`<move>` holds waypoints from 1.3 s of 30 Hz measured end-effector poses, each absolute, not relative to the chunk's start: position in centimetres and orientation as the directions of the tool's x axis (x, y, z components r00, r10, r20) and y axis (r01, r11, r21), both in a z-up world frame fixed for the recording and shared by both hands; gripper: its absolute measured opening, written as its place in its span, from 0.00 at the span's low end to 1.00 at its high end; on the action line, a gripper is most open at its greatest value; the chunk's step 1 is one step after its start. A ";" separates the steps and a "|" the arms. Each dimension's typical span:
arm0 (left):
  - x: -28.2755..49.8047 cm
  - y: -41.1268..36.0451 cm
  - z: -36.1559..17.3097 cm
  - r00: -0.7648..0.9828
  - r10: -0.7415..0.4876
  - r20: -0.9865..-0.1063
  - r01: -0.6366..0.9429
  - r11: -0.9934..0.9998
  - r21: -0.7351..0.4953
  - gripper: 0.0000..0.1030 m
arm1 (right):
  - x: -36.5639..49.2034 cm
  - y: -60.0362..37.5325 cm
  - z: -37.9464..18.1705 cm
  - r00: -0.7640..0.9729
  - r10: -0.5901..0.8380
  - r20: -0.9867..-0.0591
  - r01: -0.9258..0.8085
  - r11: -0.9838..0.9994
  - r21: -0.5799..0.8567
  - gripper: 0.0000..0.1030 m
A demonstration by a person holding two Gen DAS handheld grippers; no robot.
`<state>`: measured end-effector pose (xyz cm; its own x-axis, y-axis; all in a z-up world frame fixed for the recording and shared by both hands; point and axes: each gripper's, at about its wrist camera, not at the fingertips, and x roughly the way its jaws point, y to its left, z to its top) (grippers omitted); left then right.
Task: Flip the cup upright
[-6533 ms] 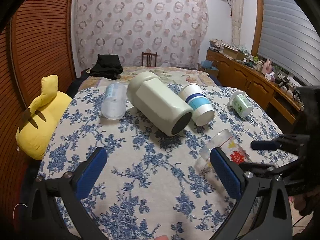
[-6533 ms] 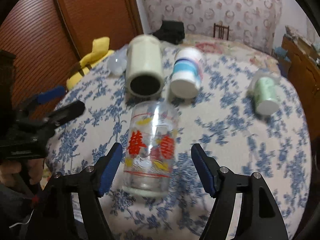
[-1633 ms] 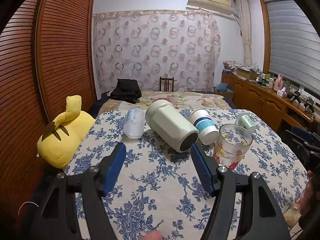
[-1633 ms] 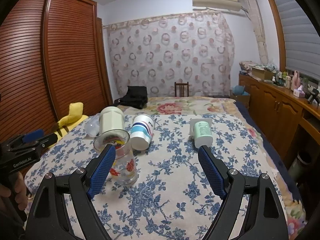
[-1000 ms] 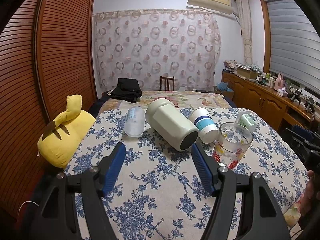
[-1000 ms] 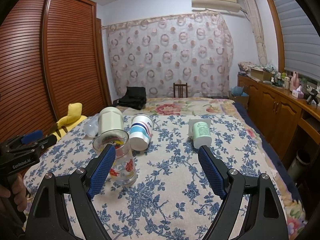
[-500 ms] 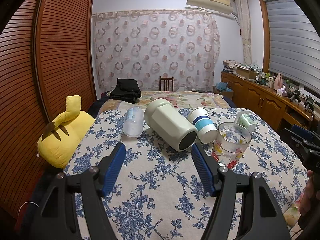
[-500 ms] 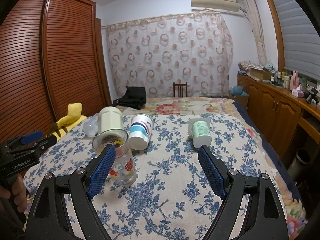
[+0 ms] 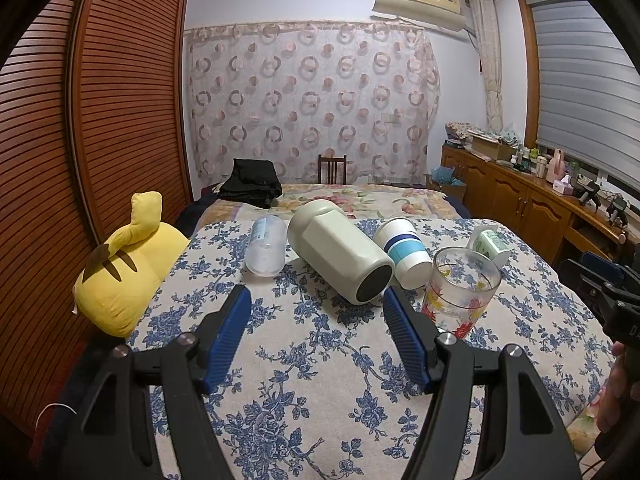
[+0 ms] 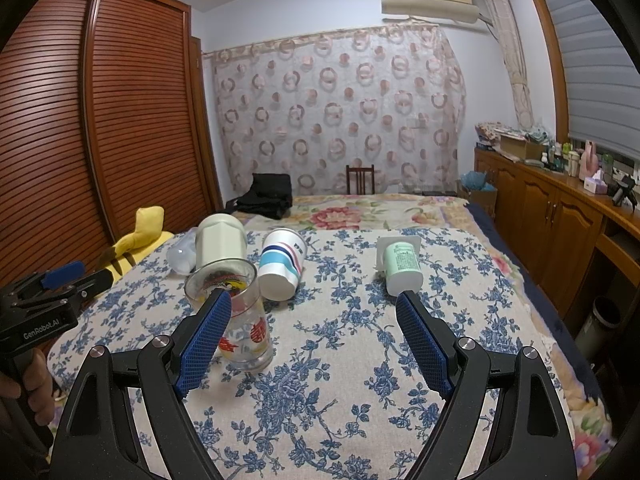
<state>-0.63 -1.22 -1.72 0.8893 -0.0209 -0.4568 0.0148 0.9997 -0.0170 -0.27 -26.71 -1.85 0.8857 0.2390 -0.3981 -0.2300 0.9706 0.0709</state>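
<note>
You are holding both grippers back from the cups, jaws spread wide and gripping nothing — the left gripper (image 9: 316,320) and the right gripper (image 10: 314,326) are both hovering over the floral cloth (image 10: 340,380).

The glass (image 10: 236,316) is standing upright on the cloth with its mouth up, just in front of the jar (image 10: 221,242) and beside the striped cup (image 10: 282,266), so that one looks done. The others are lying on their sides: the jar, the striped cup, the green cup (image 10: 402,266) well apart on the right, and a clear cup (image 9: 266,246) at the far left.

The striped cup is probably thin paper — light, easily crushed, so you should be closing gently across its middle. The jar looks bulkier and smooth; take it near its open end, where the jaws may just span it. The cloth is soft, so anything set down tilted could be tipping again.
</note>
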 end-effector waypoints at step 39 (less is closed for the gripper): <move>-0.6 -1.6 -1.6 0.891 -0.021 -0.453 0.014 1.000 -0.018 0.67 | -0.3 -26.8 -1.9 0.885 0.239 -0.398 -0.230 0.971 0.073 0.84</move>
